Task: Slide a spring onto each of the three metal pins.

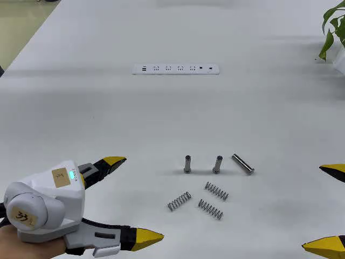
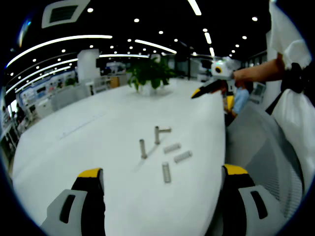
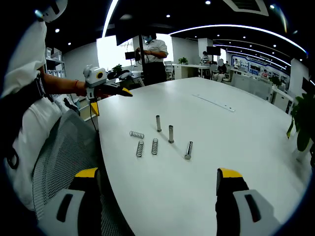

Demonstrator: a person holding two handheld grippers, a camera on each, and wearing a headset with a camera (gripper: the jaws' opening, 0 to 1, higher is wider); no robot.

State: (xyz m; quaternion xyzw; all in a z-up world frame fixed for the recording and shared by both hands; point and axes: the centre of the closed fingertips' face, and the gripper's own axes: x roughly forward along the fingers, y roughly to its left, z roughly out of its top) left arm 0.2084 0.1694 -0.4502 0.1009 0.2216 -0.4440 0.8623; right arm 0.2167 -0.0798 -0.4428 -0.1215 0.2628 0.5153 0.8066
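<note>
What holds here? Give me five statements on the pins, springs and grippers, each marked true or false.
1. Three springs lie loose on the table, none on the pins. True.
2. All three pins stand upright. False: two stand; the third pin lies on its side.
3. The left gripper is shut on a spring. False: it is open and holds nothing.
4. A white power strip lies beyond the pins. True.
5. The right gripper is open. True.
</note>
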